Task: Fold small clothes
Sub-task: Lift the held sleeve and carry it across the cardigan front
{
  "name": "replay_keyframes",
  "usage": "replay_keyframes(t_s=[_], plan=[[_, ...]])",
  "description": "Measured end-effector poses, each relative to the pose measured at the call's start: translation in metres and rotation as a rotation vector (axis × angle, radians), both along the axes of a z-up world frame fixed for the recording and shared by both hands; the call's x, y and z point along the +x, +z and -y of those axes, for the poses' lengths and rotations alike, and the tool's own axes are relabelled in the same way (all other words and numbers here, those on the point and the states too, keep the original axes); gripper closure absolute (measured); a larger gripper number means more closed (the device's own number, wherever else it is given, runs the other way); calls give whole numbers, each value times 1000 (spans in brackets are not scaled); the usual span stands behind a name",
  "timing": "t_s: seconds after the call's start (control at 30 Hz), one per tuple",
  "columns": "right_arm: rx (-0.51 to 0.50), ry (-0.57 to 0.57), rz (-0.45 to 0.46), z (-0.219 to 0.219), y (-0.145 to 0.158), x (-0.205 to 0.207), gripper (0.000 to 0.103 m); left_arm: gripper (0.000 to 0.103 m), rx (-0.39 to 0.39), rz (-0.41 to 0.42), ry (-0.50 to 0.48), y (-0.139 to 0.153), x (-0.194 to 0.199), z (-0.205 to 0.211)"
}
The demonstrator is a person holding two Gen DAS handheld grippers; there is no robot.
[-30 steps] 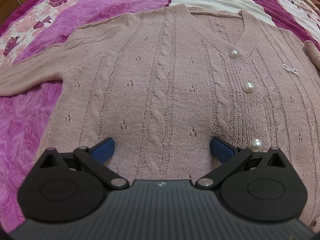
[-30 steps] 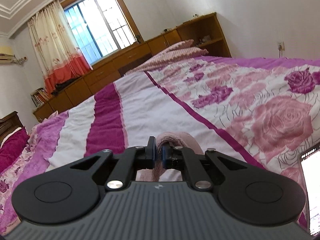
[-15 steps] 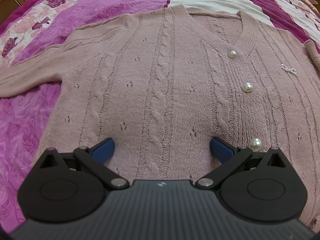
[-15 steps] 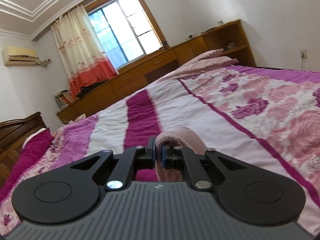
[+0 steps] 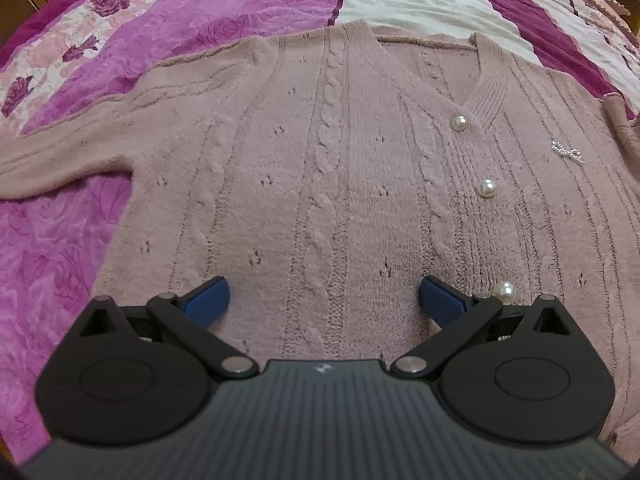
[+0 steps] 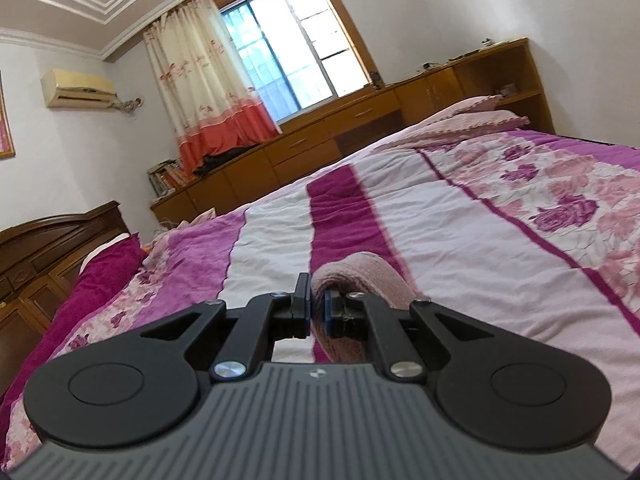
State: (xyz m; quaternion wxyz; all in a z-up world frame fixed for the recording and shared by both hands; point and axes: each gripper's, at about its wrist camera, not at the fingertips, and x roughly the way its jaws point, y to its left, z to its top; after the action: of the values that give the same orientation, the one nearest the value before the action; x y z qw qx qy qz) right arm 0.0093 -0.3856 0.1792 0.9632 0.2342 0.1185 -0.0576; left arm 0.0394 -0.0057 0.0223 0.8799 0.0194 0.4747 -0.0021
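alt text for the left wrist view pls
A pink cable-knit cardigan with pearl buttons lies flat, front up, on a magenta floral bedspread. The left gripper is low over its lower front, blue fingers wide apart.

A home bedroom: quilted bed, curtained window, wooden cabinets, probably an air conditioner.

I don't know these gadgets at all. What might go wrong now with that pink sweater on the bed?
The right tool pinches only a narrow bit of pink knit; lifted, it might slip out. The open left tool rests on the cardigan beside a pearl button, and closing could snag it. The other sleeve lies spread, so the fold may end lopsided.
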Motion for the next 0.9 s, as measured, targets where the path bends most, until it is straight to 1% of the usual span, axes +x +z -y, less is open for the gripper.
replay_keyframes(t_s=[0.07, 0.23, 0.4, 0.53, 0.63, 0.77, 0.9], plan=[[-2, 14, -4, -10, 0, 4, 97, 0, 4, 9, 0, 5, -2, -2], [-5, 48, -13, -40, 0, 16, 97, 0, -20, 24, 9, 17, -4, -14], [-4, 79, -27, -69, -2, 30, 97, 0, -33, 30, 37, 21, -3, -31], [-15, 92, -17, -99, -2, 37, 97, 0, -57, 52, 71, 23, -4, -49], [-16, 111, -18, -122, -5, 45, 97, 0, -60, 55, 93, 23, -3, -60], [-19, 138, -35, -154, -15, 58, 97, 0, -52, 69, 116, 24, -4, -73], [-10, 170, -76, -184, -35, 74, 97, 0, -36, 77, 137, 23, -5, -87]])
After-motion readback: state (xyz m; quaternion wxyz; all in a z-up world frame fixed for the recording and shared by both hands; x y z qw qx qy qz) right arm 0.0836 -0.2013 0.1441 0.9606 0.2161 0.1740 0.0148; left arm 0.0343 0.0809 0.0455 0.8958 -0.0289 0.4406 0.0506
